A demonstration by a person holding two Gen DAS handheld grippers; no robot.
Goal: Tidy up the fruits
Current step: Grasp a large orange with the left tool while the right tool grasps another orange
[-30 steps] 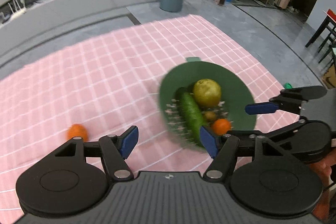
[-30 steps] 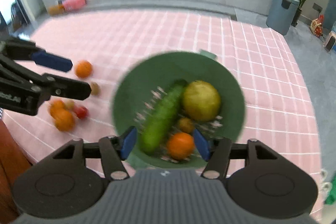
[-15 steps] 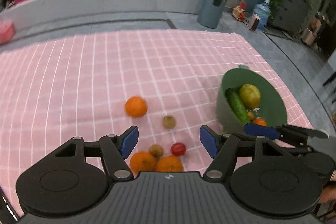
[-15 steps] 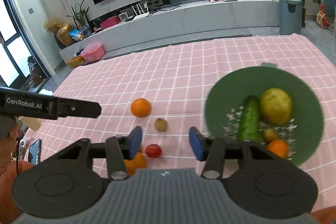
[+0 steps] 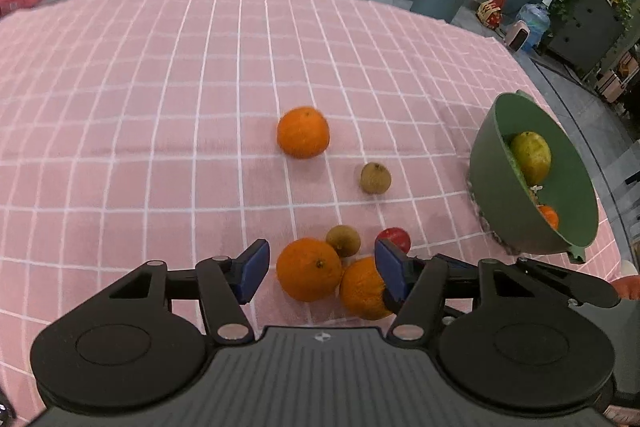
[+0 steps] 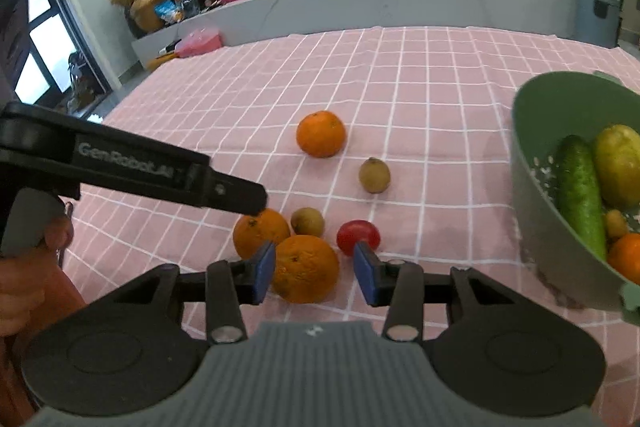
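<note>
Loose fruit: a cluster near the front edge of the pink checked cloth [image 5: 120, 107]: two oranges touching, the left orange [image 5: 309, 270] and the right orange [image 5: 364, 289], with a brown kiwi [image 5: 343, 240] just behind them and a small red tomato [image 5: 394, 239] to its right.
Farther fruit: a lone orange [image 5: 303, 132] sits toward the middle of the cloth, and a second kiwi [image 5: 375, 178] lies apart from it, to the right and nearer.
Bowl: a green colander [image 6: 536, 195] stands at the cloth's right edge, well apart from the cluster; in it lie a cucumber [image 6: 580, 195], a yellow-green pear-like fruit [image 6: 618, 171], a small orange [image 6: 626, 257] and a small brownish fruit [image 6: 616, 223].
Left gripper [image 5: 318, 269]: jaws wide apart, holding nothing, hovering over the cluster with the left orange between the blue pads.
Right gripper [image 6: 315, 271]: jaws apart and empty, the right orange sitting between its pads; whether they touch it I cannot tell.
Room: a grey bin [image 6: 598, 13] and a long grey bench [image 6: 360, 3] stand beyond the cloth's far edge.
</note>
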